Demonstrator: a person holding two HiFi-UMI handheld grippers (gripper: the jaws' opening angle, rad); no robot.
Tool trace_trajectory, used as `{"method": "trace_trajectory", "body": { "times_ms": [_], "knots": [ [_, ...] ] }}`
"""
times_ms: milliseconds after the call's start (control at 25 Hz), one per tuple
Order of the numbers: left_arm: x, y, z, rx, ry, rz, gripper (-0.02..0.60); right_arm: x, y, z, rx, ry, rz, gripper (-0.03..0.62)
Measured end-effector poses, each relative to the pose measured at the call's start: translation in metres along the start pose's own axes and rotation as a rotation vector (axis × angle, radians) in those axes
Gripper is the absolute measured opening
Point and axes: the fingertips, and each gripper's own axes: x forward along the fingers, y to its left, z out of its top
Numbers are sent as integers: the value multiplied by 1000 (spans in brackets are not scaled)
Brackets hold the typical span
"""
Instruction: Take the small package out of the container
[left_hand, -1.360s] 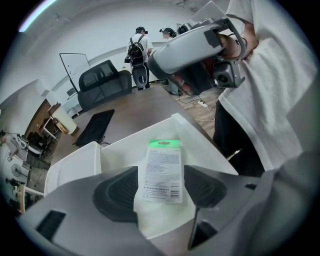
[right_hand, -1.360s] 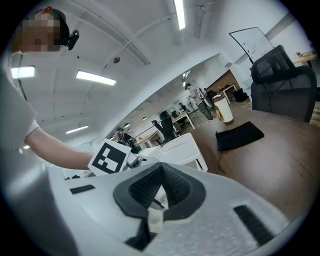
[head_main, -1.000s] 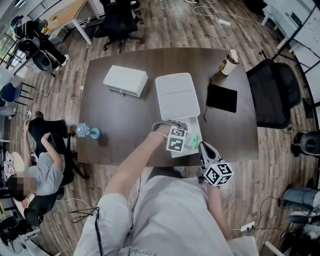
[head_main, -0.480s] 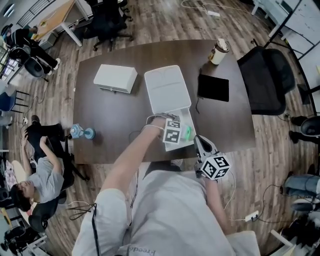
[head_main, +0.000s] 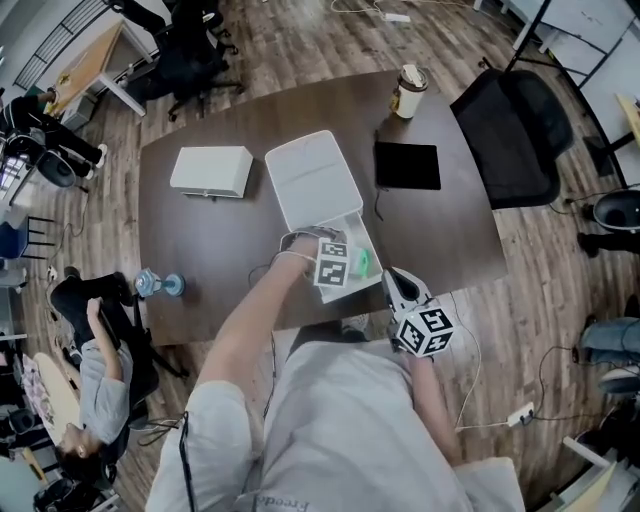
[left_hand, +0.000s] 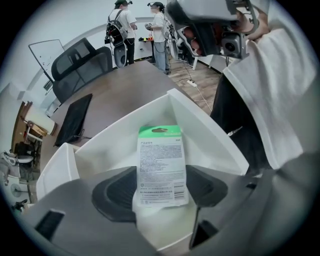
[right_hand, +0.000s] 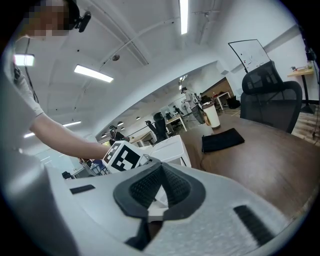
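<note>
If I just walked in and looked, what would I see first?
The small white package with a green top, pinched between the jaws of the left hand-held gripper inside the open white plastic container. That container sits at the near edge of the dark brown wooden table, its lid flipped back.

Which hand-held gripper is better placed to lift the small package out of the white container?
Left. The left hand-held gripper reaches down into the container, jaws closed on the small package. The right hand-held gripper is shut, empty and outside the container.
</note>
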Motion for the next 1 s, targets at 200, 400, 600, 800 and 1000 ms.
{"method": "trace_trajectory", "body": {
  "times_ms": [200, 400, 600, 800, 1000],
  "knots": [
    [1, -4, 0, 53, 19, -12, 293, -1, 3, -4, -19, 18, -1, 0],
    [3, -2, 0, 56, 52, -20, 295, -5, 3, -7, -29, 30, 3, 0],
    [6, -2, -2, 53, 77, -28, 295, -9, 2, -10, -33, 34, 2, 0],
    [5, -3, -2, 51, 80, -35, 296, -13, 3, -9, -36, 36, -3, 0],
    [3, -1, 1, 6, 79, -36, 295, -18, 1, -7, -36, 31, -10, 0]
  ]
}}
